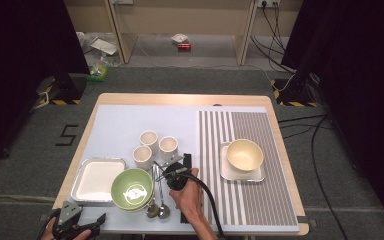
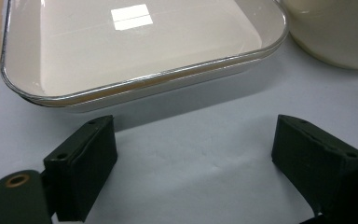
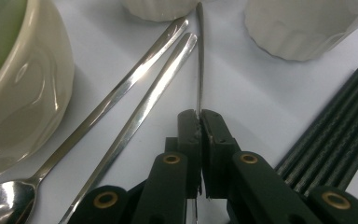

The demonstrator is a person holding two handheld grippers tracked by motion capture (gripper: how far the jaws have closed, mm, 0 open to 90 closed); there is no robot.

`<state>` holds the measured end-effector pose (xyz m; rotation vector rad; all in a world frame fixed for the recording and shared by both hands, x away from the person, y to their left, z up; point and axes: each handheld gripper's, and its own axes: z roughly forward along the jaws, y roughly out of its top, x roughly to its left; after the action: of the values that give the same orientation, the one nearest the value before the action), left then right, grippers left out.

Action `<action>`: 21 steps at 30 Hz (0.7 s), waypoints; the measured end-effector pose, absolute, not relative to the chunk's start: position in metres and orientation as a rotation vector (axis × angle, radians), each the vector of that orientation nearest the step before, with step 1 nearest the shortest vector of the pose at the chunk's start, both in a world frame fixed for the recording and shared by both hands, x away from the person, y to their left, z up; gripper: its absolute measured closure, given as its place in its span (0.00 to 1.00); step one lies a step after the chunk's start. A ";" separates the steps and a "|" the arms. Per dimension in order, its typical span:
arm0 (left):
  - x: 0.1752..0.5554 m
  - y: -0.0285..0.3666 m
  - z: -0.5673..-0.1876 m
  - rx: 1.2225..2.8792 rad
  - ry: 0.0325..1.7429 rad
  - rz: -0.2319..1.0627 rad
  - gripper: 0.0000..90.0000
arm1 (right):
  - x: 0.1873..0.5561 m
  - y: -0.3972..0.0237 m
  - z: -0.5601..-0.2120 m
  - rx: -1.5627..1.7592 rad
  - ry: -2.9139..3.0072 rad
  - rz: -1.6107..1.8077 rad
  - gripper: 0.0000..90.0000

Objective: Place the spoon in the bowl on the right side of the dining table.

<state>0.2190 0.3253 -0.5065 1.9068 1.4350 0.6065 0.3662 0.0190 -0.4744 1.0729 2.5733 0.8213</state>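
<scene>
Jaws of your right gripper [image 3: 200, 122] pinch a thin metal handle [image 3: 199, 60] edge-on for lifting; left gripper [image 2: 193, 154] jaws spread, idle near the tray [image 2: 135, 91]

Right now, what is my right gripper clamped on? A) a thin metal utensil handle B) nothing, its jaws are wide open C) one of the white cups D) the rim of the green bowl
A: in the right gripper view, the right gripper has its jaws pressed together on a thin metal utensil handle that runs forward beside two spoons.
</scene>
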 end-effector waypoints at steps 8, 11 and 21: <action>0.219 0.325 -0.506 1.906 1.436 0.606 0.14 | 0.368 0.019 -0.476 1.076 2.566 0.809 0.98; 0.219 0.325 -0.507 1.907 1.434 0.606 0.14 | 0.368 0.018 -0.475 1.090 2.557 0.828 0.98; 0.219 0.326 -0.505 1.920 1.437 0.584 0.14 | 0.370 0.010 -0.470 1.126 2.541 0.888 1.00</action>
<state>0.2188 0.3259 -0.5052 1.9197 1.4369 0.5842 0.3704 0.0097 -0.4696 1.1260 2.5408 0.8881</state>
